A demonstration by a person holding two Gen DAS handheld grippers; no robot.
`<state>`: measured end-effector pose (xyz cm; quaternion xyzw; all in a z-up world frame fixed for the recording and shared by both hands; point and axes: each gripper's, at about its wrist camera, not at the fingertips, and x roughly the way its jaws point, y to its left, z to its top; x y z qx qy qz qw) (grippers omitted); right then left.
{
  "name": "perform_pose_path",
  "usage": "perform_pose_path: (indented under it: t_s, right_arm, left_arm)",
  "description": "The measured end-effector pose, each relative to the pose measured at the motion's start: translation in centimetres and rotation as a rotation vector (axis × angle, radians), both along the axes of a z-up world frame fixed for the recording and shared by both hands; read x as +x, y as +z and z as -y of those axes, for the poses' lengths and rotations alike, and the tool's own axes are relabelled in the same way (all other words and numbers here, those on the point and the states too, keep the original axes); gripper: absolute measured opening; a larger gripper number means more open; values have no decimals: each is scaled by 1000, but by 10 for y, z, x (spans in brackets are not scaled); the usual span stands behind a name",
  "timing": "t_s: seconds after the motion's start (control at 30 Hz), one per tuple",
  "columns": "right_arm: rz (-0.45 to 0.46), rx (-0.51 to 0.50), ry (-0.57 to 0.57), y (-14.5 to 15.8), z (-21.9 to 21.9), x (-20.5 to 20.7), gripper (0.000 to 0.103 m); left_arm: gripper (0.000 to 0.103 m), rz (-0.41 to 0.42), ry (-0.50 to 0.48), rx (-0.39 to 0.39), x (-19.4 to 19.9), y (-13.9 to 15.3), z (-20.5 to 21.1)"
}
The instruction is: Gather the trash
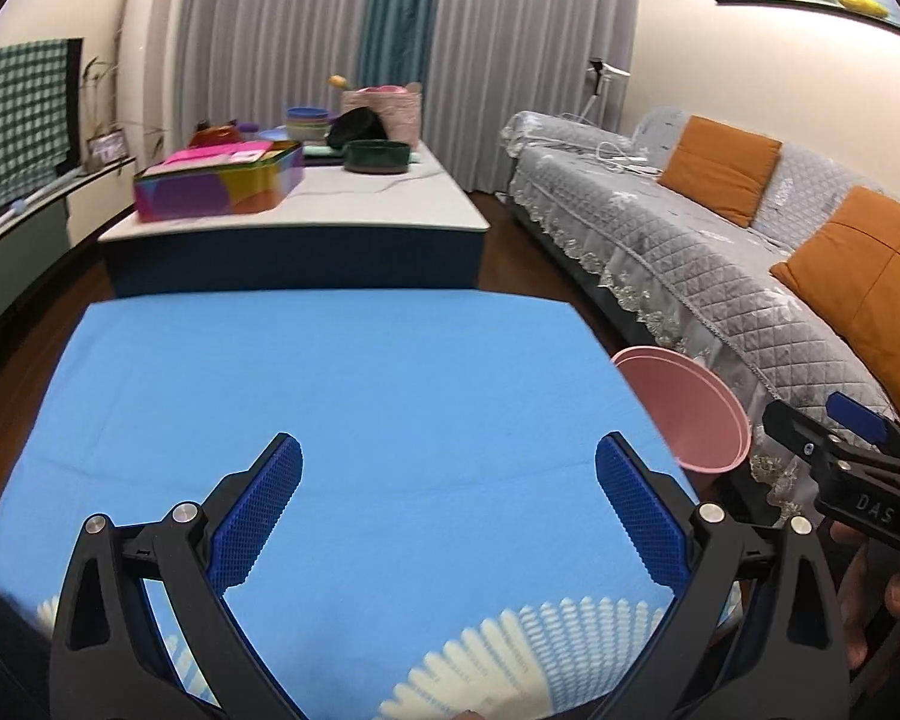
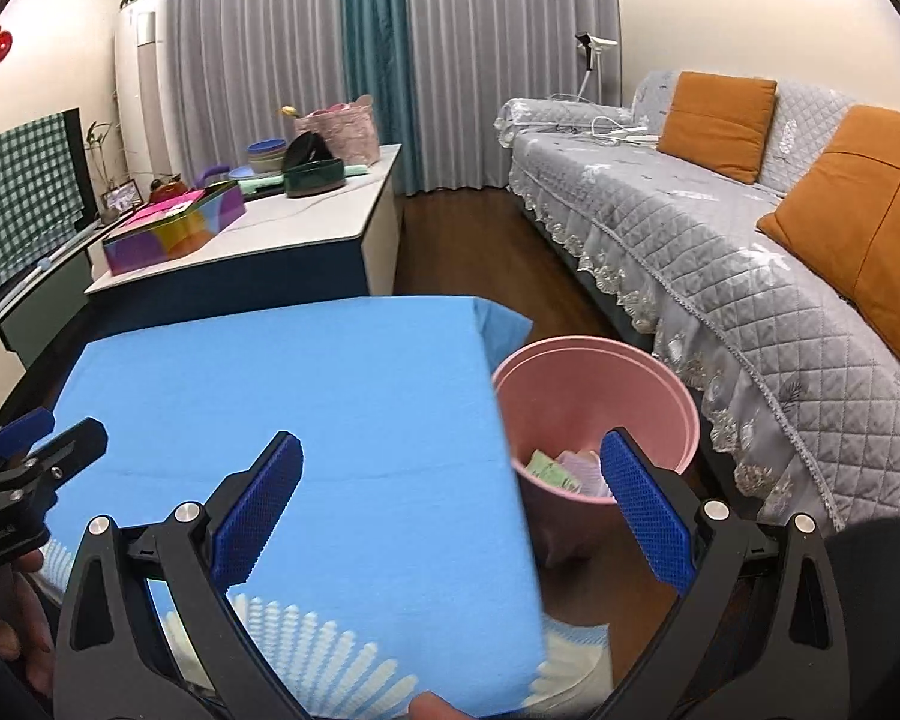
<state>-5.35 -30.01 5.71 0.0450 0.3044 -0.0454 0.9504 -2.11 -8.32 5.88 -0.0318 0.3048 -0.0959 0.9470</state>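
Both claws stood wide and held nothing: the left claw [image 1: 450, 516] hovered over the blue table [image 1: 330, 384], and the right claw [image 2: 450, 516] straddled the table's right edge with one blue pad hanging over the pink bin [image 2: 594, 420]. The bin stood on the floor just beside the table, between it and the grey sofa [image 2: 750, 276], and crumpled paper trash [image 2: 561, 468] already lay at its bottom. No loose trash showed on the bare blue surface in either view, so the job looked close to finished, though the near strip of the table was hidden behind the claws and a white ribbed thing [image 1: 510, 654] at the bottom of both views could not be made out. The main risk seemed to lie with the bin: it appeared light, so a swing of the right claw across the table edge could clip its rim and tip the paper back onto the floor. The two claws also hung near each other, and a hasty turn could knock them together. A piece lying in the hidden strip could simply be missed.
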Motion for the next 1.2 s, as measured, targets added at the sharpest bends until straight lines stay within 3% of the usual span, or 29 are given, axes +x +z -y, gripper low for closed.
perform_pose_path:
  t_s: [0.17, 0.33, 1.2]
  right_arm:
    - [0, -23, 4, -4, -20, -12, 98]
    - [-7, -73, 23, -10, -35, -13, 98]
    - [-6, -80, 20, -13, -38, -10, 98]
  left_arm:
    - [95, -2, 11, 19, -22, -7, -11]
    - [95, -17, 81, 8, -39, -20, -33]
    - [95, 1, 125, 3, -32, -26, -38]
